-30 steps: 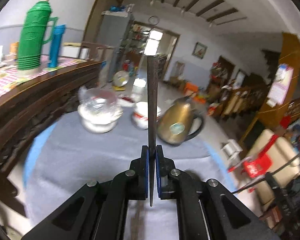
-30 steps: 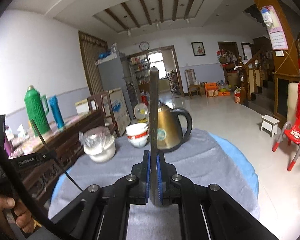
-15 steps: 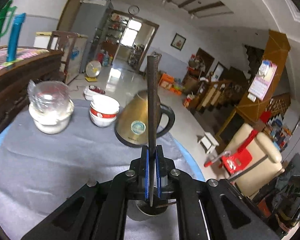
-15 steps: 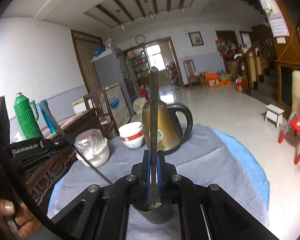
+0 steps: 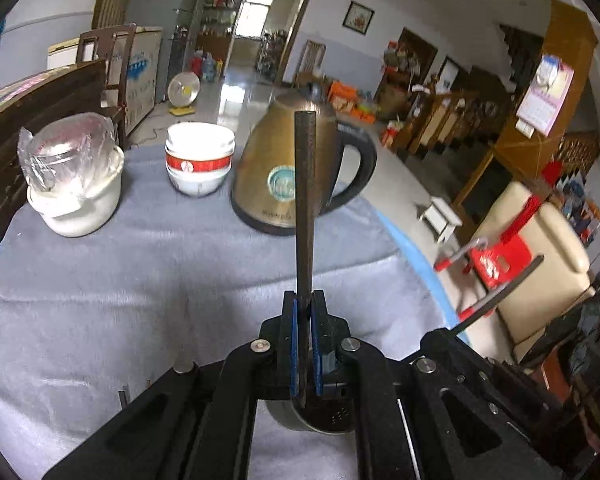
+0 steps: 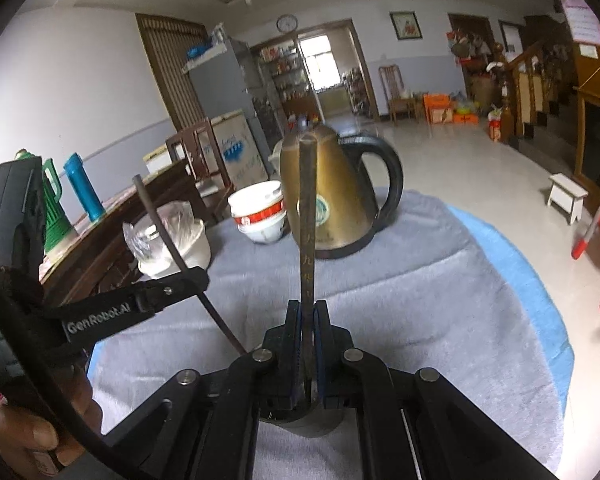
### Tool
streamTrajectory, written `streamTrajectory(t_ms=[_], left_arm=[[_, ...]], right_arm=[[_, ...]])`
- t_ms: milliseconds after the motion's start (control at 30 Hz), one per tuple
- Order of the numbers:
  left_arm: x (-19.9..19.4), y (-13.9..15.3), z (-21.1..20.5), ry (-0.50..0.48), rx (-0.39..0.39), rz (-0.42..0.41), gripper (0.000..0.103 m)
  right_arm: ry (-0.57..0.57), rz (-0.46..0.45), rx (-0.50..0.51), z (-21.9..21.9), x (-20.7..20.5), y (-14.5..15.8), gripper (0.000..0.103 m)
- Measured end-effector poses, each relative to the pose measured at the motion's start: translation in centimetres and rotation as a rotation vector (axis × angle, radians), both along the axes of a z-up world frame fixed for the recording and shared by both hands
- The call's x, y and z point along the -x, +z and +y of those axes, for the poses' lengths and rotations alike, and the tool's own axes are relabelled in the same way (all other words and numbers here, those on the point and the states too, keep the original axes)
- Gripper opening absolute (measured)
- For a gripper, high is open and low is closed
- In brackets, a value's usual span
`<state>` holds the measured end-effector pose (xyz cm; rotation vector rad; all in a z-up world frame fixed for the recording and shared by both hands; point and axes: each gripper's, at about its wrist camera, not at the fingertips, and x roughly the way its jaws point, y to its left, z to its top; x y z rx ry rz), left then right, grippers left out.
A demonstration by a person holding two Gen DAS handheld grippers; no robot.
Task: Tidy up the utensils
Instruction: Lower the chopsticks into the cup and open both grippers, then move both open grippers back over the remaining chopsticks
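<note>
My left gripper (image 5: 304,308) is shut on a dark chopstick (image 5: 305,200) that stands upright between its blue pads. Its lower tip hangs over a grey metal utensil cup (image 5: 320,420) just below the jaws. My right gripper (image 6: 307,312) is shut on a second dark chopstick (image 6: 308,220), also upright, with its lower end over the same grey cup (image 6: 308,424). The left gripper and its chopstick also show at the left of the right wrist view (image 6: 168,236). The right gripper's chopstick shows at the right of the left wrist view (image 5: 500,296).
On the grey cloth-covered round table (image 5: 120,272) stand a brass kettle (image 5: 296,168), stacked red-and-white bowls (image 5: 199,160) and a white pot wrapped in plastic (image 5: 74,184). A dark wooden sideboard (image 6: 100,236) with green and blue flasks is to the left. Red chair (image 5: 496,256) at the right.
Both grippers have come lower and closer to the table, each still holding its chopstick. The grey cup has come into view under both grippers. The left view has swung right.
</note>
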<state>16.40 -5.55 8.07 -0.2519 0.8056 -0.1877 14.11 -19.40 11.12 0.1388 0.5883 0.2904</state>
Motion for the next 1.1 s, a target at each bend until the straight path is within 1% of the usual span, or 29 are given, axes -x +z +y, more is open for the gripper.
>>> streamTrajectory(t_ms=[133, 233, 333, 367, 400, 433, 467, 500, 533, 567, 633, 700, 733, 833, 933, 1000, 1033, 1067, 1100], left_arm=[[-0.2, -0.6, -0.2, -0.013, -0.009, 0.034, 0.007], [-0.2, -0.7, -0.1, -0.007, -0.012, 0.047, 0.007], [0.2, -0.3, 0.5, 0.001, 0.005, 0.052, 0.022], [0.6, 0.1, 0.9, 0.01, 0.01, 0.045, 0.036], [1.1, 0.6, 1.2, 0.022, 0.013, 0.031, 0.047], [1.1, 0.9, 1.4, 0.029, 0.015, 0.019, 0.049], [1.8, 1.5, 1.9, 0.039, 0.017, -0.004, 0.051], [2.3, 1.9, 2.3, 0.047, 0.016, -0.017, 0.054], [2.6, 2.1, 2.6, 0.052, 0.016, -0.022, 0.055], [3.4, 2.4, 3.2, 0.064, 0.018, -0.031, 0.056], [4.8, 2.7, 4.3, 0.08, 0.021, -0.05, 0.057], [6.7, 2.6, 5.9, 0.106, 0.017, -0.058, 0.063], [7.2, 2.6, 6.5, 0.117, 0.017, -0.06, 0.064], [9.8, 1.1, 8.8, 0.163, 0.0, -0.045, 0.068], [12.2, -1.4, 11.2, 0.215, -0.036, 0.022, 0.069], [14.0, -3.7, 13.1, 0.261, -0.038, 0.084, 0.069], [14.5, -4.3, 13.5, 0.277, -0.04, 0.107, 0.069], [15.3, -5.5, 14.4, 0.306, -0.036, 0.154, 0.069], [15.8, -6.3, 15.0, 0.323, -0.027, 0.183, 0.069]], right_arm=[[0.004, 0.035, 0.004, 0.2, -0.6, -0.6, 0.006], [-0.002, 0.072, -0.013, 0.1, -1.0, -0.9, 0.008], [-0.017, 0.107, -0.032, -0.2, -1.6, -1.1, 0.009], [-0.025, 0.115, -0.032, -0.3, -1.5, -1.1, 0.01], [-0.038, 0.117, -0.031, -0.4, -1.4, -1.0, 0.012], [-0.047, 0.114, -0.03, -0.5, -1.2, -0.8, 0.02], [-0.054, 0.108, -0.03, -0.6, -0.9, -0.6, 0.03], [-0.063, 0.094, -0.035, -0.8, -0.4, -0.3, 0.037], [-0.067, 0.085, -0.041, -0.9, -0.1, 0.0, 0.058], [-0.08, 0.062, -0.051, -1.1, 0.6, 0.4, 0.072], [-0.099, 0.022, -0.048, -1.3, 2.0, 1.0, 0.072], [-0.108, 0.009, -0.04, -1.4, 3.2, 1.3, 0.072], [-0.116, 0.001, -0.04, -1.5, 4.0, 1.3, 0.072], [-0.121, 0.008, -0.038, -1.4, 6.5, 0.5, 0.072], [-0.105, 0.041, -0.037, -0.9, 8.6, -1.1, 0.072], [-0.085, 0.093, -0.04, -0.1, 9.9, -2.9, 0.072], [-0.081, 0.118, -0.045, 0.2, 10.4, -3.7, 0.072], [-0.079, 0.141, -0.051, 0.5, 10.7, -4.5, 0.072], [-0.075, 0.17, -0.061, 1.0, 11.1, -5.4, 0.072]])
